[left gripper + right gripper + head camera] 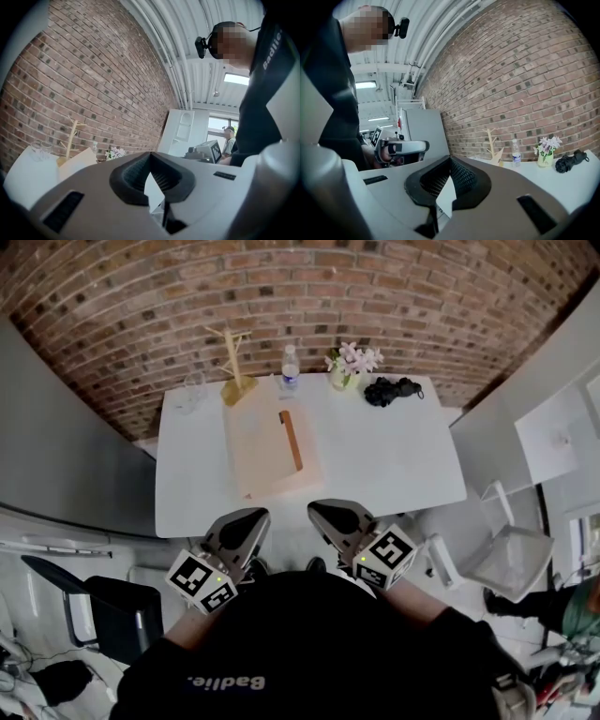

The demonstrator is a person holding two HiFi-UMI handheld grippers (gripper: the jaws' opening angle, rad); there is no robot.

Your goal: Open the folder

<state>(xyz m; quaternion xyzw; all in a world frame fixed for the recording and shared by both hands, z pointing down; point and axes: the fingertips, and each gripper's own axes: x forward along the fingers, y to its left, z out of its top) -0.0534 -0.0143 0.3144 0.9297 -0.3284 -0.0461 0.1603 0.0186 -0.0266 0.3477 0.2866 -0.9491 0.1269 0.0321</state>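
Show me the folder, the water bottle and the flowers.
folder (262, 451), head view, middle of its cover.
water bottle (290, 373), head view, its body.
flowers (356, 358), head view, the blossoms.

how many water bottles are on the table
1. The water bottle stands at the far edge of the white table, between the wooden stand and the flower vase. Nothing on the table looks big enough to hide another.

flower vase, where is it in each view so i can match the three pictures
Head view: the flower vase stands at the far edge of the table, right of the bottle.
Left gripper view: flower vase low, left of centre.
Right gripper view: flower vase far right, beyond the bottle.
Shared landmark: the wooden branch stand, left of the vase in all three.
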